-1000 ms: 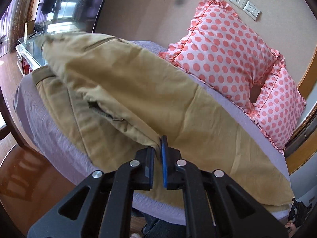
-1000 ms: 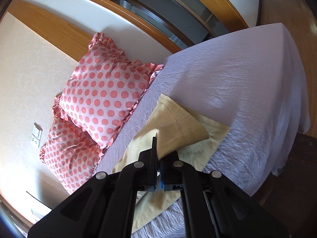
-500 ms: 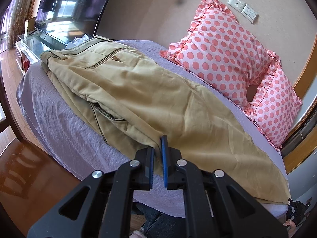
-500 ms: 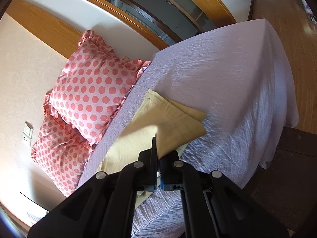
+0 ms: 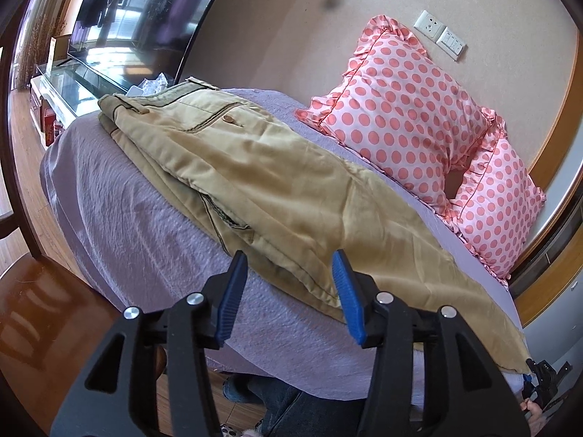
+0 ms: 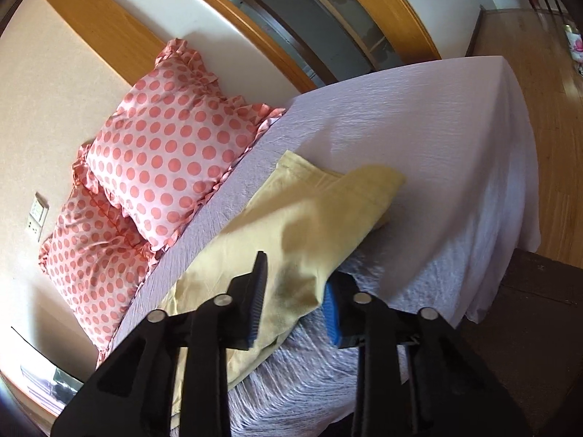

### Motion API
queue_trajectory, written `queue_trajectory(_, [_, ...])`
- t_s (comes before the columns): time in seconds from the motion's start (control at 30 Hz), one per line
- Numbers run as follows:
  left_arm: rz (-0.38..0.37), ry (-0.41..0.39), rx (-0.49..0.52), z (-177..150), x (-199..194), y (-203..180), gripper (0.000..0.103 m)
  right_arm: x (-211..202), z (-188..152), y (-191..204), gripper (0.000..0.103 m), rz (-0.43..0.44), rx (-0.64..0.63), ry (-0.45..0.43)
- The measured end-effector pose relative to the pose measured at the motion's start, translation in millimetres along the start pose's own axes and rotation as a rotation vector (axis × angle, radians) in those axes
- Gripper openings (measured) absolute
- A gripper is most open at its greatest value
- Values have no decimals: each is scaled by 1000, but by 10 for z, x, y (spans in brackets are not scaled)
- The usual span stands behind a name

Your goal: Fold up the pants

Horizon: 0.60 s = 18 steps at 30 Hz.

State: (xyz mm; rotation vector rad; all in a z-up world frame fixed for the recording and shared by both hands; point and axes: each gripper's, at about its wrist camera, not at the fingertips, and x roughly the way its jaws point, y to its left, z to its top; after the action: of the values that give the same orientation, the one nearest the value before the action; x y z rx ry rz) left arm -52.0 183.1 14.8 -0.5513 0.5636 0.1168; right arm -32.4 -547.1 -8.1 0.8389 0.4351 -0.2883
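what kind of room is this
Most likely a bedroom in a home. A bed with a lavender cover has two pink polka-dot pillows against the wall, a large TV stands beside it, and tan pants lie on it.

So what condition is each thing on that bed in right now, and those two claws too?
Tan cotton pants: folded lengthwise, lying loose along the bed, held by neither claw.
Left claw: open, fingers either side of the pants' near edge.
Right claw: open, the leg end lying between its fingers.
Pink polka-dot ruffled pillows: two, propped against the wall.
Lilac bedsheet: spread, slightly wrinkled.
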Motion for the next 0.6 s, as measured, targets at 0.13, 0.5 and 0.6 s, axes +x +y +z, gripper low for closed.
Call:
queue_trajectory(0.13, [-19,-5,-30,-8,-20,97,50,87,15,240,6,51,-87,-26])
queue_trajectory(0.5, [-75,-24,-43,-81,-85,106,72,271,-1368,2844,6,693,-615,311])
queue_trajectory(0.6, [-90,-33,-40,-65,-129,129,78,428,-2130,3143,20,706,-799,583])
